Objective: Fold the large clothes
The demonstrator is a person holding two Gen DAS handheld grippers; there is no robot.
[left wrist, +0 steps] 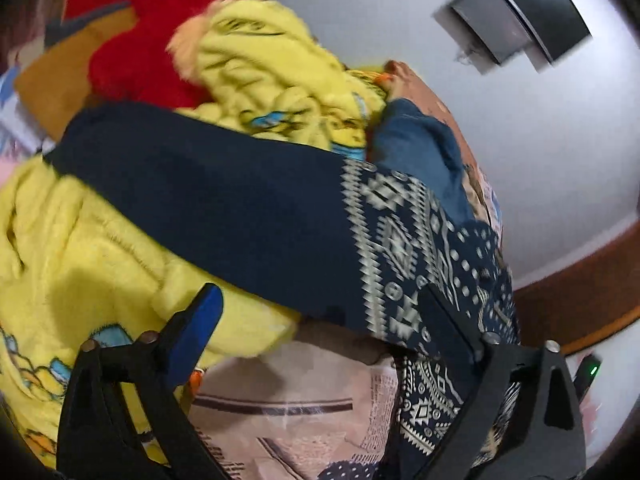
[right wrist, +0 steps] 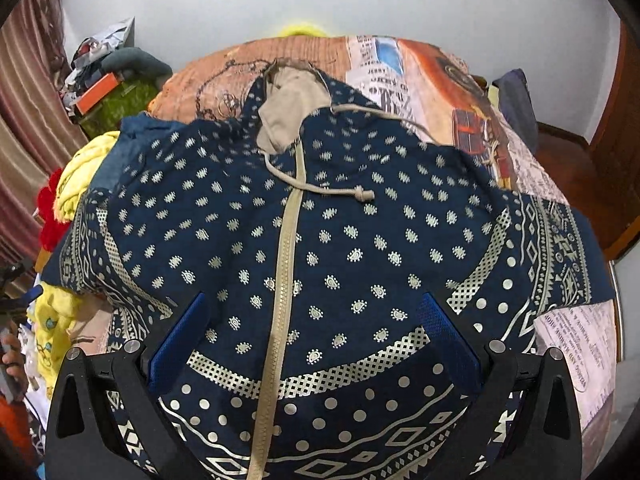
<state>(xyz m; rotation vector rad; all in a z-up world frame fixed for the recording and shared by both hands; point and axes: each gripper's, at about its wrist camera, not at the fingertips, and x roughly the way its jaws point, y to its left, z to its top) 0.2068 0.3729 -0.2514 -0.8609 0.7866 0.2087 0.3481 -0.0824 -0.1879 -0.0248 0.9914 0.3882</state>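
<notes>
A navy hooded jacket point(right wrist: 344, 240) with a cream print, a cream zip and a drawstring lies spread front-up on the bed. My right gripper point(right wrist: 312, 312) hovers open just above its lower front, one finger on each side of the zip. In the left wrist view one navy sleeve point(left wrist: 224, 208) stretches over a pile of clothes, its patterned part point(left wrist: 400, 240) toward the right. My left gripper point(left wrist: 320, 312) is open over the sleeve's near edge and holds nothing.
A yellow fleece garment point(left wrist: 100, 260) and a red one point(left wrist: 136, 60) are heaped on the jacket's left. The printed bedsheet point(right wrist: 440, 80) covers the bed. Curtains point(right wrist: 24, 128) and clutter point(right wrist: 104, 80) stand at the left, a white wall point(right wrist: 400, 0) behind.
</notes>
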